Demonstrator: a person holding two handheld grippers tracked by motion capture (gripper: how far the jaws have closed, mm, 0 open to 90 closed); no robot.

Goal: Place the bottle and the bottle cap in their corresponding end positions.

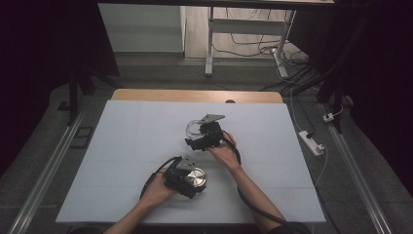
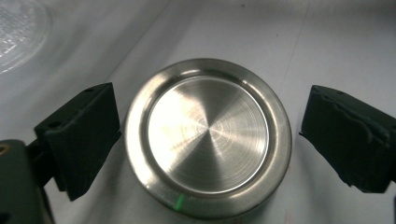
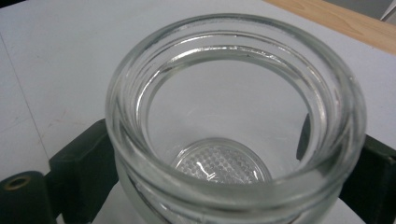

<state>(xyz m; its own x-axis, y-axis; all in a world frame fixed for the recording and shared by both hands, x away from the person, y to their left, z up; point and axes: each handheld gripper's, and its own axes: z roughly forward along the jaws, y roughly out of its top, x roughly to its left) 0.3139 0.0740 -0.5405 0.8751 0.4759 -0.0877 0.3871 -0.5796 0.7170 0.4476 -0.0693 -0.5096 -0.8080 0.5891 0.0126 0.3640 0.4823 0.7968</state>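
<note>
- The left gripper (image 1: 187, 181) is sitting low on the white surface (image 1: 122, 146), its fingers (image 2: 79, 140) spread wide around a steel lid (image 2: 208, 135), not gripping it.
- The right gripper (image 1: 202, 136) is holding an open glass jar (image 3: 233, 116), fingers (image 3: 81, 172) pressing both sides.
</note>
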